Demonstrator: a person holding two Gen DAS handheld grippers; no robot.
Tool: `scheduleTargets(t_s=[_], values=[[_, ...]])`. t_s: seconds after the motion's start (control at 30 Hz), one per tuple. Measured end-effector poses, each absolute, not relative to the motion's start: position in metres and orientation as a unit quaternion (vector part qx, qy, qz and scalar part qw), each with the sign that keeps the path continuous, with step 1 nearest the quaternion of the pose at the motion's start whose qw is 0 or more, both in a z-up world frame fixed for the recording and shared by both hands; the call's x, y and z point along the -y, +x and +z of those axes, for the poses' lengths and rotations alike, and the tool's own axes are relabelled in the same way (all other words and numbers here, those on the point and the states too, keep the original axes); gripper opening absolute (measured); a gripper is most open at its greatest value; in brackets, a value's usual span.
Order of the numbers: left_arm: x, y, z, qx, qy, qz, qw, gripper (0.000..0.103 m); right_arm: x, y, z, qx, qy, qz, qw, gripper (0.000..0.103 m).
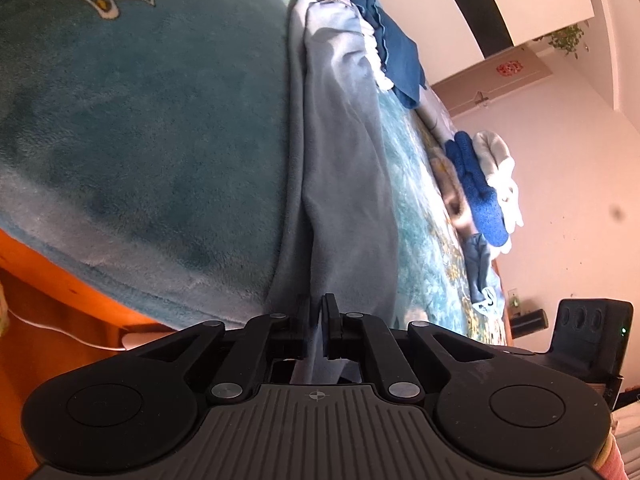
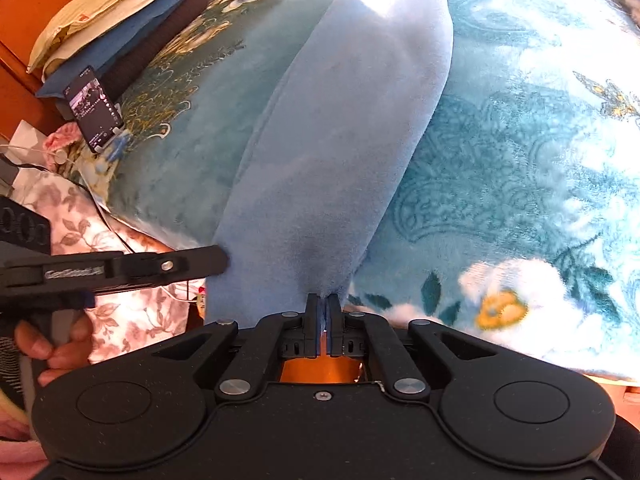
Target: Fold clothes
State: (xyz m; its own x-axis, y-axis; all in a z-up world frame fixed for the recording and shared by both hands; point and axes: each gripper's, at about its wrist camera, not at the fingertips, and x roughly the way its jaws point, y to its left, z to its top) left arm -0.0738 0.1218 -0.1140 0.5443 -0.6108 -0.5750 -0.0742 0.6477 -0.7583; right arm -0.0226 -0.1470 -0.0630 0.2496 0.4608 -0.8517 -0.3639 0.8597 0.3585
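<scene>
The pale blue fleece garment point(image 2: 340, 152) lies stretched along the flowered teal blanket point(image 2: 520, 160) on the bed, folded lengthwise into a long strip, and its near end runs straight into my claws. My right gripper point(image 2: 322, 312) is pinched on a thin bit of that hem, and my left gripper point(image 1: 318, 312) is clamped on the cloth edge just beside it. What worries me is how little cloth each pinch holds: if I lift or pull the two ends unevenly, I judge the hem could slide out or the layers could shift and spoil the fold. The plush blanket may drag on the fleece too. Beyond lie the phone point(image 2: 94, 110) and a pile of other clothes point(image 1: 480, 184).
</scene>
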Motion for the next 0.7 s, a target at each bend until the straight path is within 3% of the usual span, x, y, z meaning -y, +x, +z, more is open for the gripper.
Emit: scheduleTargets(t_s=[0.27, 0.5, 0.7], values=[[-0.118, -0.066, -0.111, -0.431, -0.389, -0.186, 0.792, 0.007, 0.160, -0.014, -0.034, -0.517, 0.013, 0.250, 0.819, 0.018], [-0.118, -0.064, -0.116, -0.435, -0.394, -0.181, 0.789, 0.007, 0.115, 0.062, -0.002, -0.461, -0.041, 0.271, 0.844, 0.024], [-0.116, -0.064, -0.114, -0.438, -0.382, -0.177, 0.794, 0.008, 0.052, 0.135, -0.010, -0.458, -0.086, 0.280, 0.839, 0.025]])
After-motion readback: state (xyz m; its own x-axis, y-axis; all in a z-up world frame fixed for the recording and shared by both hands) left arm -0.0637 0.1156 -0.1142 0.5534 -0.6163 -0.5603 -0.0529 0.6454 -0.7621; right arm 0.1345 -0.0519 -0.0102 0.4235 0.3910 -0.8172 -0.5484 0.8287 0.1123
